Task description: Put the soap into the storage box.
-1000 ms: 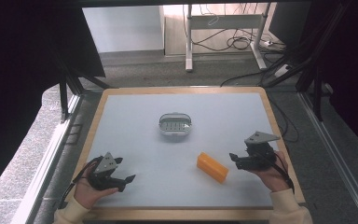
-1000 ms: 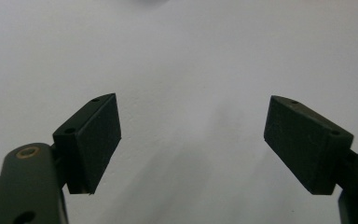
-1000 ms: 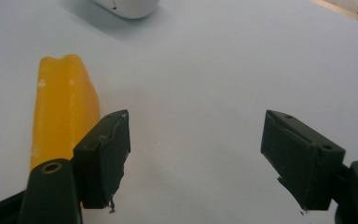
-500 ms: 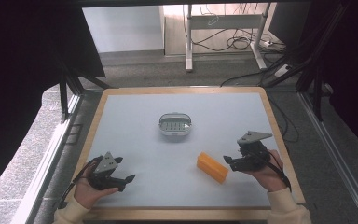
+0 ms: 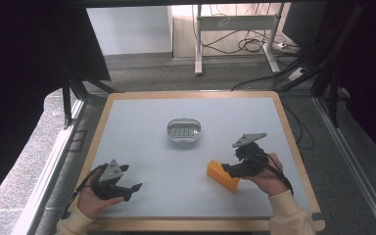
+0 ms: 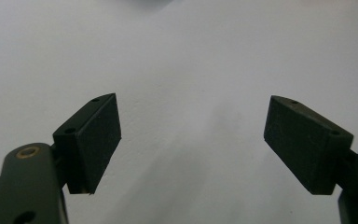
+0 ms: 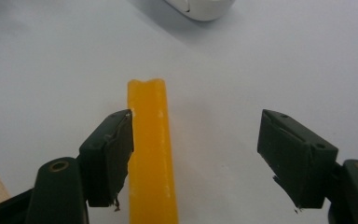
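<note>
Closing around the orange block [image 7: 151,154], the right gripper [image 7: 196,154] is set with fingers wide, nothing clamped yet. Block lies on desk [image 5: 142,142]; lifting remains. Left gripper [image 5: 127,188] is held open, empty.

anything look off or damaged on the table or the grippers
Nothing spilled or tipped. The orange block lies askew to the table's edges, between the right gripper's open jaws, close beside one pad with a wide gap to the other. Those pads look frayed at their lower corners. The small dish sits upright mid-table.
</note>
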`<state>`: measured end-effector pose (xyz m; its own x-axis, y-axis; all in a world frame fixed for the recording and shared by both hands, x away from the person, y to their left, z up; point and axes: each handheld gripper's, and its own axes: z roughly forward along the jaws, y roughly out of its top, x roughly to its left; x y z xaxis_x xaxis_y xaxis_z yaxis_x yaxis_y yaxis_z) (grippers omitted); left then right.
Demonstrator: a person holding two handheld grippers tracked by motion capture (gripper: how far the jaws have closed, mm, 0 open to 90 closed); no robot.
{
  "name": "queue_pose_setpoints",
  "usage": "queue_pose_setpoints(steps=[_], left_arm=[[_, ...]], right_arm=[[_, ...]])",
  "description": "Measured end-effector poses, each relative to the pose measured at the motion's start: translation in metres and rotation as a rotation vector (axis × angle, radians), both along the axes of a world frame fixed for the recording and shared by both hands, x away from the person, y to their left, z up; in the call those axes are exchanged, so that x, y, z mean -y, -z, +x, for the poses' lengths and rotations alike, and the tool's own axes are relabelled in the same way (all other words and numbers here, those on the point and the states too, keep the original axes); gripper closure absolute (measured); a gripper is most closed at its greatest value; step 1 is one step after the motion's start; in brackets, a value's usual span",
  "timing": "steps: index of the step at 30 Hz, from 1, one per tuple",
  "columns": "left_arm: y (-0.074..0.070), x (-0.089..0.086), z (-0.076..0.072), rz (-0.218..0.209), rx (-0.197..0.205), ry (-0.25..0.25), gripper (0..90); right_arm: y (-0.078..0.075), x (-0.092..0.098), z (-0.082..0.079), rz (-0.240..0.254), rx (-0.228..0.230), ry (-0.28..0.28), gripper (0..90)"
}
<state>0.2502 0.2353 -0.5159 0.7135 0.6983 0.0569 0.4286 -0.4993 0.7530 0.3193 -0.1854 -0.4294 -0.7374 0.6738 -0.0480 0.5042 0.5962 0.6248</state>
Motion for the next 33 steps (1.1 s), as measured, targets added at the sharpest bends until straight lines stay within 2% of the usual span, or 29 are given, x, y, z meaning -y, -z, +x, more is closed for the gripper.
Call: queue_pose_setpoints(steps=[17, 20, 26, 29, 30, 32, 33], left_arm=[[0.002, 0.002, 0.001, 0.002, -0.005, 0.003, 18.8], [0.003, 0.002, 0.001, 0.005, -0.007, 0.002, 18.8], [0.003, 0.001, 0.001, 0.005, -0.007, 0.003, 18.8], [0.003, 0.001, 0.001, 0.004, -0.006, 0.002, 18.9], [0.002, 0.001, 0.001, 0.005, -0.008, 0.003, 18.9], [0.002, 0.001, 0.001, 0.005, -0.006, 0.002, 18.9], [0.002, 0.001, 0.001, 0.006, -0.004, 0.002, 18.9]], right_arm=[[0.009, -0.013, -0.007, -0.037, -0.03, -0.046, 27.8], [0.014, -0.019, -0.008, -0.073, -0.041, -0.056, 28.0], [0.023, -0.025, -0.007, -0.104, -0.079, -0.061, 30.8], [0.027, -0.026, -0.005, -0.12, -0.084, -0.063, 32.7], [0.031, -0.028, -0.001, -0.149, -0.098, -0.06, 35.4], [0.033, -0.028, 0.0, -0.156, -0.107, -0.062, 36.6], [0.037, -0.03, 0.004, -0.169, -0.133, -0.07, 39.4]])
